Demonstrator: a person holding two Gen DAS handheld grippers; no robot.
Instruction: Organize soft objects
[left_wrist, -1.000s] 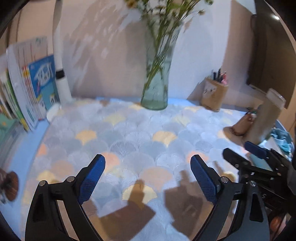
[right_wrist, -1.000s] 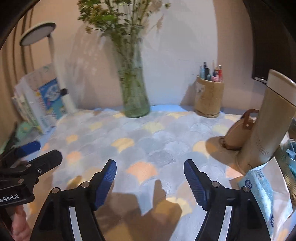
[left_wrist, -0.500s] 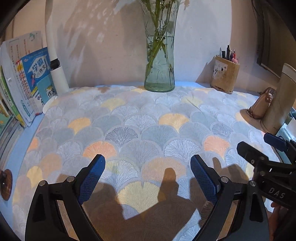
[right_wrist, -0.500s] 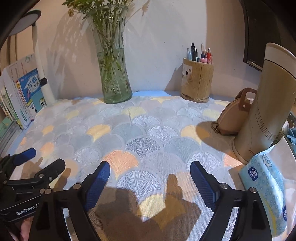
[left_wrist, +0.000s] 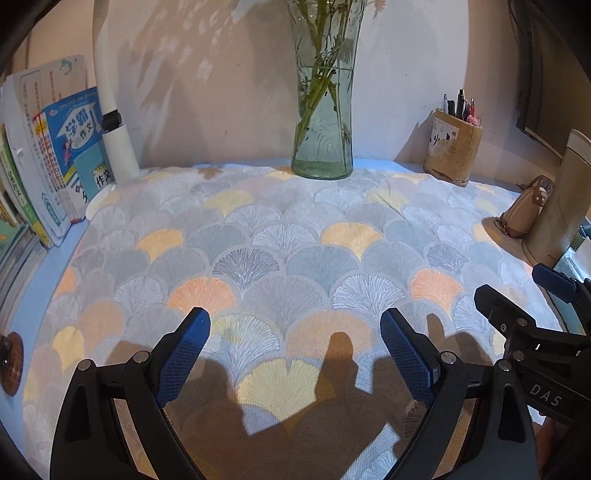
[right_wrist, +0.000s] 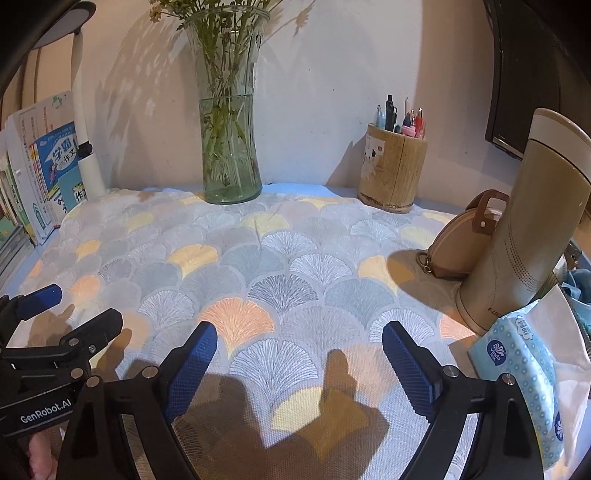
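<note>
- The patterned cloth (left_wrist: 295, 236) lies spread flat on the tabletop (left_wrist: 48, 288), directly below and ahead of both sets of fingers; it is the soft item judged to be in hand.
- Left gripper (left_wrist: 295, 349): fingers stand wide apart, nothing between them, pads clear of the cloth.
- Right gripper (right_wrist: 299, 363): fingers are opening, almost at full spread, with only bare cloth showing in the gap.
- Relation that governs the next move: the near edge of the cloth lies under and behind the fingertips, out of view in both cameras. Its long axis appears to run left to right across both grippers.
- Both grippers sit side by side and pitch down toward the cloth; neither is clearly nearer. A two-handed pinch is the likely next step.
- A tissue pack (right_wrist: 524, 373) lies just right of the right fingers, touching the foot of the tall flask (right_wrist: 524, 229).
- The glass vase (left_wrist: 323, 110) and pen holder (right_wrist: 393, 173) stand on the far edge of the cloth, well beyond the fingers; pulling the cloth may upset them.
</note>
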